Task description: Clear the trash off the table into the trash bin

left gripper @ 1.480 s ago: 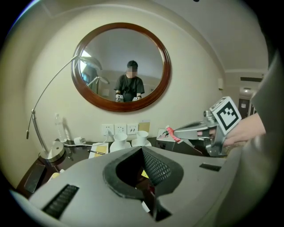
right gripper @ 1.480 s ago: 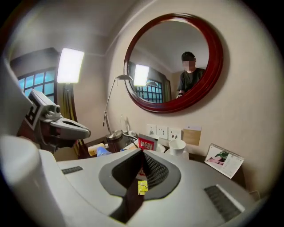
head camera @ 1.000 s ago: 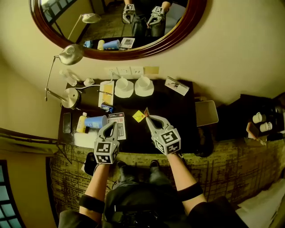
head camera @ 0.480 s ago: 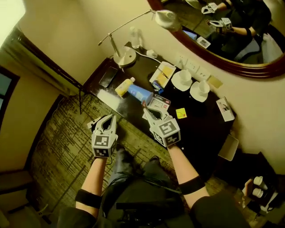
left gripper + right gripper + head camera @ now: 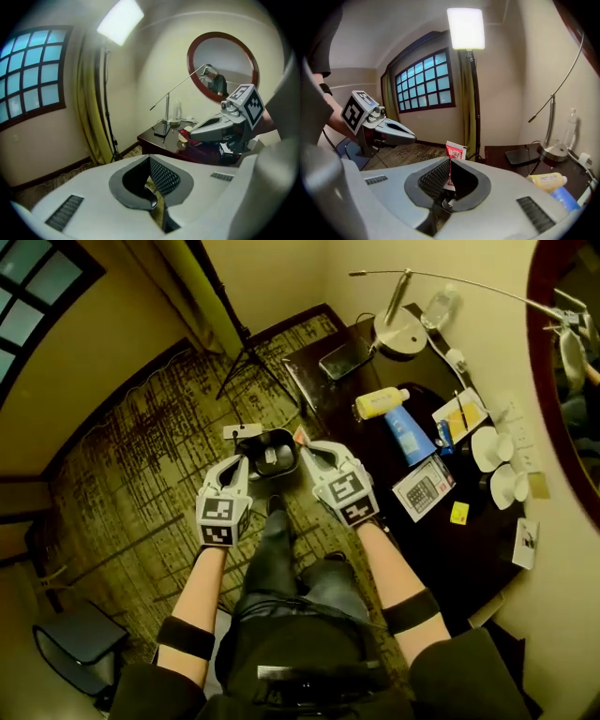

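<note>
Gripping flat red-and-white sachet [image 5: 454, 151] by its lower edge in right claw [image 5: 450, 165], at rim of small dark round plastic bin [image 5: 270, 454] on patterned carpet [image 5: 141, 446], just off front edge of the glossy dark wooden desk [image 5: 469, 554]; holding left claw [image 5: 151, 165] fully closed, empty, at bin's opposite side. Could flutter or slide past the narrow mouth onto carpet if released this far off centre, being thin, light and slick; might also cling to ribbed rubber pads [image 5: 433, 179]. Leaves soft yellow bottle [image 5: 380, 403] and blue tube [image 5: 408, 432] near desk's lamp end.
</note>
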`<state>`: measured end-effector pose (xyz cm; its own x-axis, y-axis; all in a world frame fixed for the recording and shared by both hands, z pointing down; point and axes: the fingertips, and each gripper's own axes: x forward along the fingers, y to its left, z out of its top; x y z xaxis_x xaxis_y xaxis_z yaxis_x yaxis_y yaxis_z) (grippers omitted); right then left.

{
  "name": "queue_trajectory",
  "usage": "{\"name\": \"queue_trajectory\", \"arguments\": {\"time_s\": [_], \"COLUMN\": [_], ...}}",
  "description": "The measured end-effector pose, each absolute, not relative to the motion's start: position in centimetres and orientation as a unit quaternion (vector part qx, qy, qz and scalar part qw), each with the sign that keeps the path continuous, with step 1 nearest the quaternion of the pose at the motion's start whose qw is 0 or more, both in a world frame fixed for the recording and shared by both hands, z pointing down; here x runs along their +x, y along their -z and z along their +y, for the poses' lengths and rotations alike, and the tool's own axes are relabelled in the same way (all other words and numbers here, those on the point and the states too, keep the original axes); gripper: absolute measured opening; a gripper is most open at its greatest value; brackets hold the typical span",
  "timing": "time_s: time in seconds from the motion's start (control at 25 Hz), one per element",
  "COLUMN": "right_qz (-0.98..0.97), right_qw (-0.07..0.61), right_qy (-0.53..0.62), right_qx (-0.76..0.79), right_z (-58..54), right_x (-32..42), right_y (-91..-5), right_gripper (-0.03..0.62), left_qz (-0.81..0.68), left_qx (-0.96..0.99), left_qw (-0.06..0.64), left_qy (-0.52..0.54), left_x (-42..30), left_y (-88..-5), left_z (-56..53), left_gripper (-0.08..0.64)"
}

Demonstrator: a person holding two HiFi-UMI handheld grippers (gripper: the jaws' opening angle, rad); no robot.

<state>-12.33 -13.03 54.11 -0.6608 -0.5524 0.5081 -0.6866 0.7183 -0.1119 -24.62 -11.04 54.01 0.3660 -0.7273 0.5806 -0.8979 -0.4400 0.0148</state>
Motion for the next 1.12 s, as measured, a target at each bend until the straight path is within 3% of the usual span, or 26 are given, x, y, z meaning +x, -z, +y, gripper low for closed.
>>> {"name": "queue_trajectory", "arguments": {"time_s": [0.36, 0.8, 1.12], "right_qz": [-0.891, -0.863, -0.855], "right_qw": [0.309, 0.381, 0.412], "right_qy": [-0.190, -0.240, -0.247], "right_qx": [0.272, 0.228, 0.196], "right_z": [-15.4, -16.6, -16.8], "right_x": [-21.7, -27.3, -29.7], "right_y": [-70.2, -96.0, -108.4], "right_gripper": [0.028, 0.037, 0.046], "left_qz": [-0.511, -0.516, -0.508], "left_qx": [0.782, 0.748, 0.735], "left_qw": [0.244, 0.299, 0.337], "left_qy": [-0.262, -0.291, -0.297], "left_x": [-30.4, -35.6, -35.8], "left_y": [-67.7, -89.6, -102.5], "left_z": [-14.2, -15.3, -15.9], "left_gripper": [0.001, 0.001, 0.001]}}
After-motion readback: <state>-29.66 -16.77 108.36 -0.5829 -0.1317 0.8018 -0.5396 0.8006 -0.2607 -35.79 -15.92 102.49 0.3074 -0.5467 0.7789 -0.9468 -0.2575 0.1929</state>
